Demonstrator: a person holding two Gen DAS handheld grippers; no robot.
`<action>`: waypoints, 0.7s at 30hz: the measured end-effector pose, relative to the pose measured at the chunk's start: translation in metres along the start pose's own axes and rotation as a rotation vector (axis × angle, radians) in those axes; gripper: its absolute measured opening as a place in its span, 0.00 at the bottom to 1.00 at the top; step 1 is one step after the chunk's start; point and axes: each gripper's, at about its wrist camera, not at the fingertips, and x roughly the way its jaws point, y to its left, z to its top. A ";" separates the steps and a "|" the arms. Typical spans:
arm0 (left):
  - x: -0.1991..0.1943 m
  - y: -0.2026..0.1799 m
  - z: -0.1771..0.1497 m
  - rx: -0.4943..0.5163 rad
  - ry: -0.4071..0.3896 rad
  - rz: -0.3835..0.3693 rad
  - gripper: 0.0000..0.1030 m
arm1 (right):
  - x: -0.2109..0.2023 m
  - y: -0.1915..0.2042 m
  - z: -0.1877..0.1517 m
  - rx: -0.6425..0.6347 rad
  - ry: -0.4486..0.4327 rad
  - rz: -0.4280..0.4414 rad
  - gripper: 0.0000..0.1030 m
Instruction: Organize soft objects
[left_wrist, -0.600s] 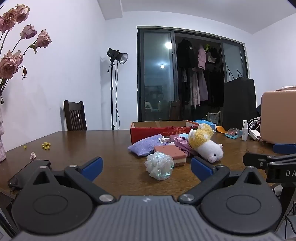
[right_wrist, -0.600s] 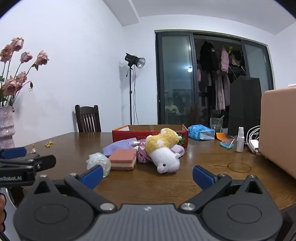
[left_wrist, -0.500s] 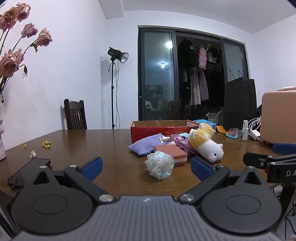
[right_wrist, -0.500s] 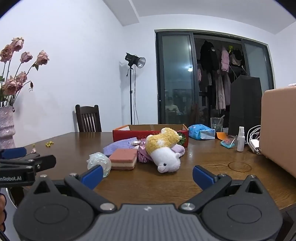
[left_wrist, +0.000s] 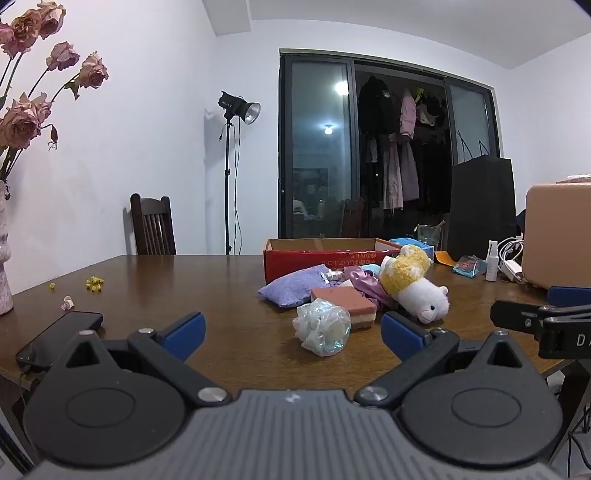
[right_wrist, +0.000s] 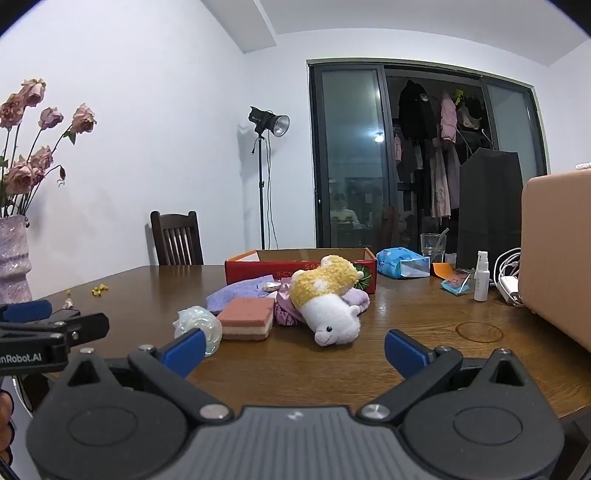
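Observation:
A pile of soft things lies mid-table before an open red box (left_wrist: 321, 254) (right_wrist: 299, 264): a white mesh bath pouf (left_wrist: 323, 326) (right_wrist: 199, 326), a pink layered sponge (left_wrist: 345, 301) (right_wrist: 247, 319), a lilac pouch (left_wrist: 291, 286) (right_wrist: 240, 290), purple cloth (left_wrist: 364, 282) and a yellow-and-white plush (left_wrist: 413, 286) (right_wrist: 327, 299). My left gripper (left_wrist: 293, 334) is open and empty, short of the pouf. My right gripper (right_wrist: 295, 349) is open and empty, short of the plush.
A black phone (left_wrist: 59, 338) and flower vase (right_wrist: 13, 258) sit at the table's left edge. A tan case (right_wrist: 557, 251), spray bottle (right_wrist: 481, 276), cables, blue packet (right_wrist: 400, 263) and glass stand at the right. A chair (left_wrist: 153, 225) is behind the table.
Both views have barely shifted; the objects and both open grippers stay as they were.

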 end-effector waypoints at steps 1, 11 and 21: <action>0.000 0.000 0.000 0.001 -0.002 0.000 1.00 | 0.000 0.000 0.000 -0.004 -0.001 0.002 1.00; -0.001 0.001 0.001 -0.004 -0.003 0.001 1.00 | 0.000 0.000 0.000 -0.002 0.001 -0.005 1.00; 0.000 0.002 0.001 -0.004 -0.002 0.001 1.00 | 0.000 0.000 0.000 -0.003 -0.001 -0.004 1.00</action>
